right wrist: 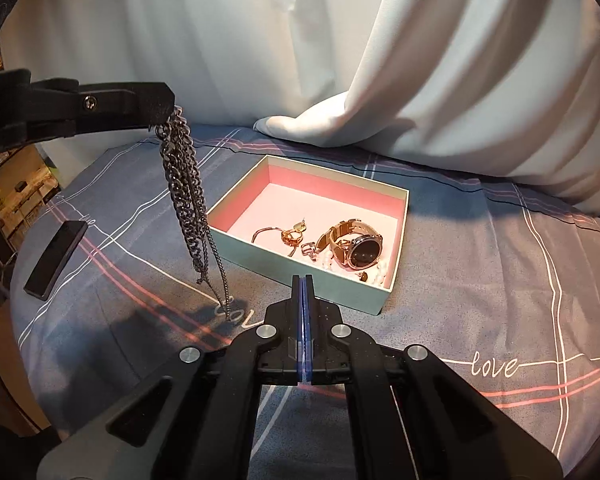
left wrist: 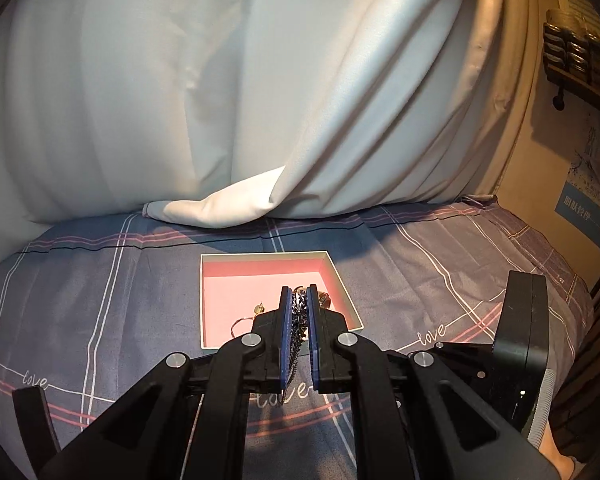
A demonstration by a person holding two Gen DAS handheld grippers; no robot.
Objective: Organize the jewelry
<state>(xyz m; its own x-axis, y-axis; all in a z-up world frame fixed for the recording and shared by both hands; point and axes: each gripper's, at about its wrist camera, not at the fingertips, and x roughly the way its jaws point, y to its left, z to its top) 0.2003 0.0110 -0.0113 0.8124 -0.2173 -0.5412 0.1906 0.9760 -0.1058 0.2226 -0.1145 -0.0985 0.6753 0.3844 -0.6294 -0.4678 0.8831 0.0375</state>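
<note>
Looking along the left tool (left wrist: 299, 322), its blue pads (left wrist: 286, 328) were clamped on a dark metal chain (left wrist: 300, 308), with links trailing down between them toward the bedsheet (left wrist: 100, 292). Past the fingertips sat an open box (left wrist: 268, 258) with a pink lining, resting on the grey plaid sheet printed with "love". A gold hoop earring (left wrist: 244, 322) showed inside it near the left finger. White curtain (left wrist: 220, 80) hung behind, one fold lying on the bed.

Right wrist view: the right tool (right wrist: 305, 280) was closed, pads pressed together, holding nothing, just in front of the box's (right wrist: 300, 290) near wall. The left tool (right wrist: 168, 114) hung at upper left, gripping the chain (right wrist: 188, 196), which dangled outside the box's left side, its lowest end near the sheet (right wrist: 480, 280). Inside the box lay a watch (right wrist: 356, 246), gold earrings (right wrist: 290, 234) and pale beads (right wrist: 380, 270). A black bar (right wrist: 56, 258) lay on the sheet, far left.
</note>
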